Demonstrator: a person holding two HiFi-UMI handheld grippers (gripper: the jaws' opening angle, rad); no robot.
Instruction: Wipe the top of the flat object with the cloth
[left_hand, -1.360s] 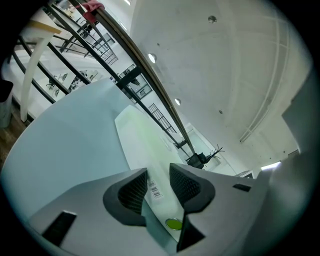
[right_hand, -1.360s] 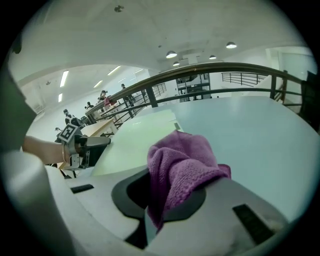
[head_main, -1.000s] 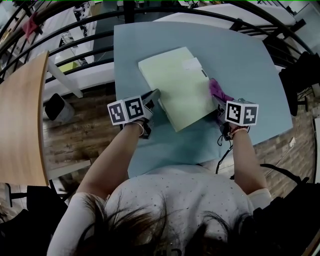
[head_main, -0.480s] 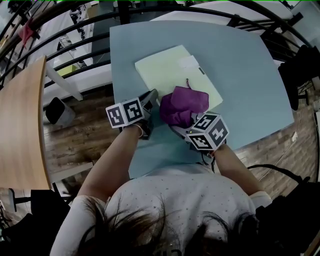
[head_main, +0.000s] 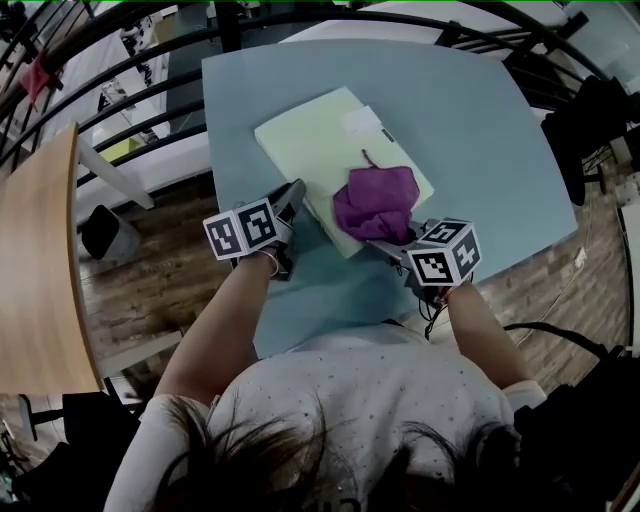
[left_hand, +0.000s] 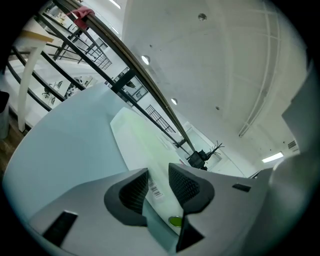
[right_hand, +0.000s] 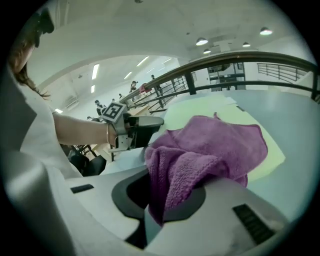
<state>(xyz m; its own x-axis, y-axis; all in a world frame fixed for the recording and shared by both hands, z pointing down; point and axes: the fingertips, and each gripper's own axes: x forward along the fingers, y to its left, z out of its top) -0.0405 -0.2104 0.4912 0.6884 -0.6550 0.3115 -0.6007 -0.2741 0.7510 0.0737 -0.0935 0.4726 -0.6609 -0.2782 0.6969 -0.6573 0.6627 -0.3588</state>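
Tabletop (head_main: 480, 150) carries the pale flat object (head_main: 300, 150), long axis diagonal from far-left to near-right, label end pointing away. Cloth (head_main: 375, 200) sits on its near-right part: wiping looks underway, far-left half probably left to do. Right gripper (right_hand: 172, 192) jaws clamp the cloth. Left gripper (left_hand: 159, 187) jaws half-wide, straddling the object's near edge, not pressing.

The left tool (left_hand: 158, 175), jaws apart, straddles the labelled edge of the pale flat object (left_hand: 135, 132).

The head camera looks steeply down onto the pale blue tabletop (head_main: 480, 140). Each gripper camera rides low, close behind its jaws, facing across it. All three share the flat pale green folder (head_main: 305, 150).
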